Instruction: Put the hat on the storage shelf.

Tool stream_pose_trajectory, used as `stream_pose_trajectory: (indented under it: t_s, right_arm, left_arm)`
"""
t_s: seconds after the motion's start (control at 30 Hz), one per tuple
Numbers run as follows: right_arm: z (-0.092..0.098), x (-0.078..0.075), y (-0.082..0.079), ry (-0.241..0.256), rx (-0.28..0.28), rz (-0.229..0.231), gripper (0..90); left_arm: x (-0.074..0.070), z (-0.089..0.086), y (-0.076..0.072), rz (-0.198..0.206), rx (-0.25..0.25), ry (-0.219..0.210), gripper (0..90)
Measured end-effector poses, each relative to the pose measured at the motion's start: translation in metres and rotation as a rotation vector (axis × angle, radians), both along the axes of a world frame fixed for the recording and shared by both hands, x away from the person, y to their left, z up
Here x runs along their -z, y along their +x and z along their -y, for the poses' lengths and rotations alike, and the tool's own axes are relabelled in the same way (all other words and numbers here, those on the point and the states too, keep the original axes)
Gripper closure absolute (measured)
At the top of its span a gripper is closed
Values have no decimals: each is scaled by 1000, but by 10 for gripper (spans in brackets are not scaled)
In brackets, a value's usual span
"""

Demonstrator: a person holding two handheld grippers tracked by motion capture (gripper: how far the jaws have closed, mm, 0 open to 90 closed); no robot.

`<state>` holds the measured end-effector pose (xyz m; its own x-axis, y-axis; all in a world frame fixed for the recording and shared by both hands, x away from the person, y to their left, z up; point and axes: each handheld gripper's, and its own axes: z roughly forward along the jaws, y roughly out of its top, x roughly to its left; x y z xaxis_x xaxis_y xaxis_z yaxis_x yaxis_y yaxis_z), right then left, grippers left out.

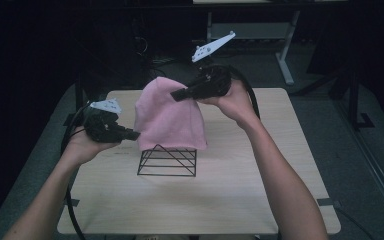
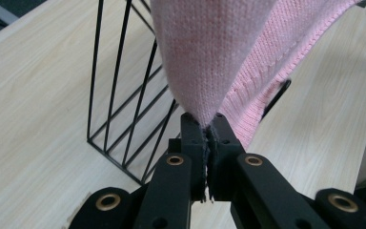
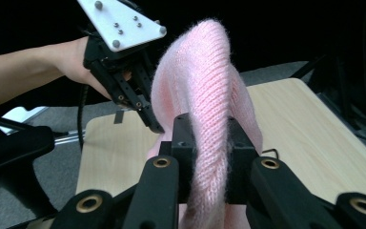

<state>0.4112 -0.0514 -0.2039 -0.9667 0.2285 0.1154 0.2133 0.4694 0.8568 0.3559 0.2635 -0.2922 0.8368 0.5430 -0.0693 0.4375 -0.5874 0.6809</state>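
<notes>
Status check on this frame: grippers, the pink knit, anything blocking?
Left gripper shut on pink knit edge. Right gripper shut on its top fold. Knit draped over black wire rack on table. Nothing blocking.

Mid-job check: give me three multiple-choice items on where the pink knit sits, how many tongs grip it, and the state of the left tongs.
1. Where does the pink knit hang?
A. Over the black wire rack
B. Flat on the table
C. On the floor

2. How many tongs grip the knit?
A. None
B. One
C. Two

3. What state are the left tongs in?
A. Wide open
B. Shut on the knit's edge
C. Shut on the rack's wire

Key: 1 A, the high view shows the knit draped above the rack. 2 C, each gripper view shows fabric between its jaws, the right tongs pinching a fold. 3 B, the left gripper view shows the jaws closed on the knit.
</notes>
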Motion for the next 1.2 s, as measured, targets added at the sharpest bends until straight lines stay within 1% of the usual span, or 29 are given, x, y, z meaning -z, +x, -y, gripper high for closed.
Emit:
stream_pose_trajectory:
  t_s: [0.1,0.17,0.27,0.37,0.47,0.5,0.53,0.57,0.6,0.67,0.7,0.73,0.77,0.8,0.87,0.93,1.0,1.03,1.07,1.2]
  right_arm:
    - [-5,1,-2,-4,-15,-2,782]
    - [-9,3,-4,-2,-30,-5,782]
    - [-14,4,-6,-7,-42,1,782]
    - [-16,8,-7,-1,-52,-4,782]
    - [-17,14,-8,-1,-56,-9,782]
    - [-18,16,-8,2,-56,-17,782]
    - [-18,19,-8,-2,-58,-22,782]
    - [-18,22,-7,0,-60,-20,782]
    - [-18,24,-7,-1,-61,-29,782]
    - [-19,29,-6,0,-65,-29,781]
    - [-18,31,-6,2,-67,-35,781]
    - [-19,33,-6,3,-67,-48,781]
    - [-18,35,-6,6,-69,-42,780]
    - [-18,38,-6,6,-72,-43,781]
    - [-17,41,-6,6,-70,-58,780]
    - [-16,45,-6,9,-74,-60,779]
    - [-16,48,-6,6,-73,-73,777]
    - [-15,50,-6,8,-77,-66,776]
    - [-15,52,-7,13,-77,-76,775]
    - [-16,59,-7,12,-84,-83,775]
  left_arm:
    - [3,-5,-2,-3,-9,-8,875]
    - [3,-7,-3,1,-2,8,876]
    - [6,-10,-5,2,-13,-5,875]
    - [10,-12,-7,0,-16,-2,875]
    - [15,-12,-8,-5,-15,12,875]
    - [16,-11,-9,-5,-19,20,875]
    - [17,-12,-9,-4,-13,29,875]
    - [19,-11,-9,-5,-16,28,875]
    - [20,-11,-9,-6,-12,37,875]
    - [23,-11,-10,-5,-9,49,876]
    - [25,-11,-10,-12,-18,38,875]
    - [26,-11,-10,-10,-10,50,875]
    - [29,-10,-11,-18,-23,32,875]
    - [29,-11,-11,-16,-18,41,875]
    - [32,-11,-11,-20,-17,44,875]
    - [35,-11,-11,-23,-18,44,875]
    - [38,-11,-12,-29,-18,42,875]
    - [39,-11,-12,-29,-19,43,875]
    - [40,-11,-12,-33,-22,39,875]
    - [46,-13,-12,-38,-23,46,875]
